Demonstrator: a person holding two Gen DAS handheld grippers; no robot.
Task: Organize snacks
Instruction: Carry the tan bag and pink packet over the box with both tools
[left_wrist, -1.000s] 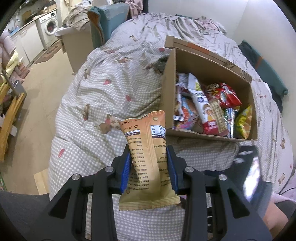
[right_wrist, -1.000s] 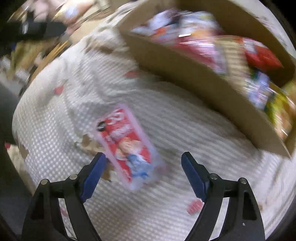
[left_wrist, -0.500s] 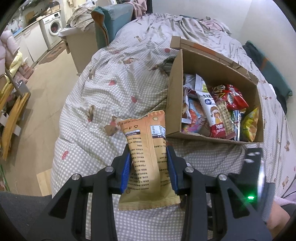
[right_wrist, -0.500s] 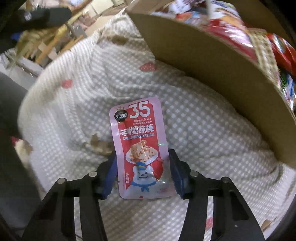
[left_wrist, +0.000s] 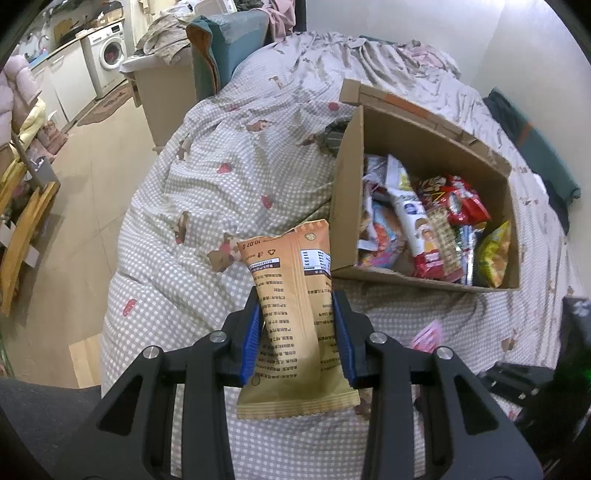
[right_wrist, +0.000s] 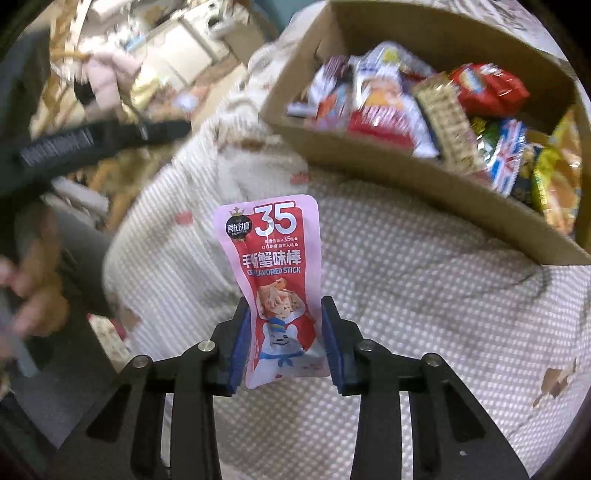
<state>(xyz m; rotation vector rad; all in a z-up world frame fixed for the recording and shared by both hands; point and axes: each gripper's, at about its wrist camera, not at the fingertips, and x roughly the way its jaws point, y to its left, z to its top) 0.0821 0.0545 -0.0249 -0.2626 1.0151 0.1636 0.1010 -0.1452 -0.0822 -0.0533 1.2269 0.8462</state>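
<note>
My left gripper (left_wrist: 296, 332) is shut on an orange snack packet (left_wrist: 288, 266), held upright above the checked quilt (left_wrist: 207, 206), left of the open cardboard box (left_wrist: 347, 206) full of snack bags. In the right wrist view my right gripper (right_wrist: 284, 332) has its jaws closing, and the blue pads press both sides of a pink crab-stick packet (right_wrist: 273, 258). That packet is clear of the quilt, in front of the box's near wall (right_wrist: 406, 173). The left wrist view shows the same pink packet (left_wrist: 428, 334) blurred at the lower right.
The box stands on a bed whose edge drops to the floor (left_wrist: 74, 206) on the left. A cabinet (left_wrist: 162, 96) and a teal-draped chair (left_wrist: 221, 59) stand beyond the bed's corner. A person's hand (right_wrist: 33, 295) is at the left edge.
My right gripper went from wide open over the pink packet lying on the quilt to closed on it, and raised it toward the box. The left gripper kept still with its orange packet.
</note>
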